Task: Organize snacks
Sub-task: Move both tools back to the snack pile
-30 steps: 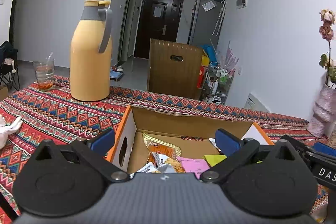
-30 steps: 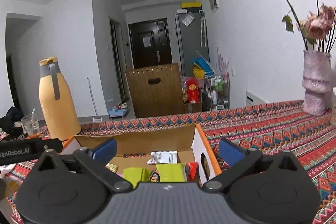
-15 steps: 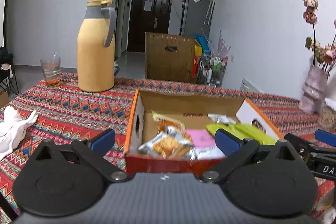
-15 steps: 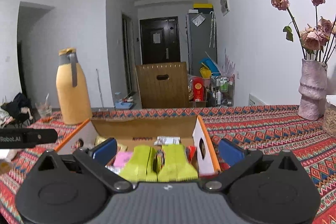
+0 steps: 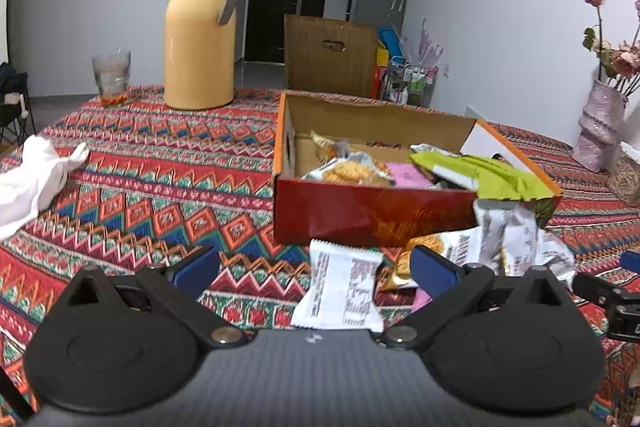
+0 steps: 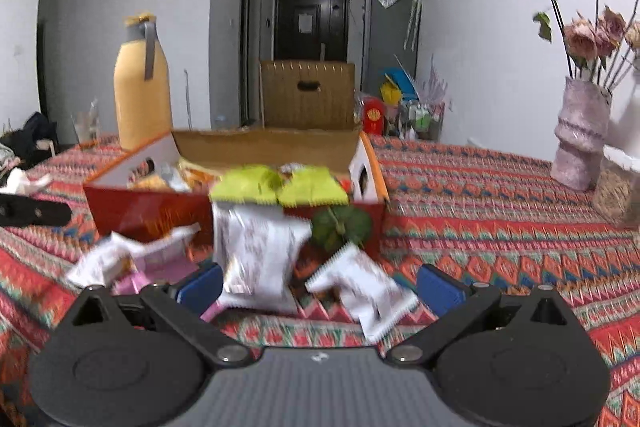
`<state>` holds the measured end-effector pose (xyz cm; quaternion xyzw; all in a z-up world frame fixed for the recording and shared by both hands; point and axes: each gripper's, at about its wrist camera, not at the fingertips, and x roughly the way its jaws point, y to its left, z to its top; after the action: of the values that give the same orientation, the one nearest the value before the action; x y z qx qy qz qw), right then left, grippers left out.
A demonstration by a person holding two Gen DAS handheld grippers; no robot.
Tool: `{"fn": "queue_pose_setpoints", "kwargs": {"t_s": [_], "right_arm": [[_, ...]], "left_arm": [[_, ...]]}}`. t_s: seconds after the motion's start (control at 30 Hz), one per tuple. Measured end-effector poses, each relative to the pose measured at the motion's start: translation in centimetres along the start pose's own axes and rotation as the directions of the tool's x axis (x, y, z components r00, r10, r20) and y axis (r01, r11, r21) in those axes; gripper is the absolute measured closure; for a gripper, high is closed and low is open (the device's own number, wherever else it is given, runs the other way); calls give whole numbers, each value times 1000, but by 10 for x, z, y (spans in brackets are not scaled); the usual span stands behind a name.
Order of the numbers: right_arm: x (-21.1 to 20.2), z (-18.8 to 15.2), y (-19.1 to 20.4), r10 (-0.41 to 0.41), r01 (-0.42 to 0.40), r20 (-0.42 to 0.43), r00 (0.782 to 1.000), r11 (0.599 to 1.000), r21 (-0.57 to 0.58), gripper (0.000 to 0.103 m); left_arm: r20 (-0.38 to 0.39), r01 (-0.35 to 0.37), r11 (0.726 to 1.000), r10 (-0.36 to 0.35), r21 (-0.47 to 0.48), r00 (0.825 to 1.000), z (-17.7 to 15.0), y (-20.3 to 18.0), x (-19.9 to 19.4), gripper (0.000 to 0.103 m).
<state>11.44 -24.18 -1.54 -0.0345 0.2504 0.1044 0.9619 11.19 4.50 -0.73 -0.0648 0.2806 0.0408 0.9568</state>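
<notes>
I hold both the left gripper (image 5: 314, 267) and right gripper (image 6: 320, 281) spread wide, empty, over loose snack packets (image 6: 256, 251) lying before the red cardboard box (image 5: 372, 213), ready for picking.

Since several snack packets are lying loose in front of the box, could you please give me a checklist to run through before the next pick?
1. Left gripper open and empty: ok.
2. Right gripper open and empty: ok.
3. Loose white snack packet within the left gripper's line, flat on the tablecloth: ok.
4. Snack box upright with room inside: ok at its left end; the right end is crowded by green packets overhanging the rim.
5. Packets near the right gripper sharp enough to judge their pose: cannot tell, the right wrist view is blurred.
6. Thermos and glass away from the working area: ok.
</notes>
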Motion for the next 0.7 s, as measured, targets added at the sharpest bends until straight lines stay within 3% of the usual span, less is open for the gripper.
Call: {"fn": "queue_pose_setpoints", "kwargs": {"t_s": [0.3, 0.7], "right_arm": [[13, -5, -15, -60, 57, -56, 997, 997, -46, 0], [88, 5, -29, -119, 90, -203, 972, 985, -148, 0]], "left_arm": [[19, -10, 1000, 10, 4, 1000, -14, 3, 9, 0], [9, -4, 1000, 4, -8, 1000, -17, 5, 13, 0]]}}
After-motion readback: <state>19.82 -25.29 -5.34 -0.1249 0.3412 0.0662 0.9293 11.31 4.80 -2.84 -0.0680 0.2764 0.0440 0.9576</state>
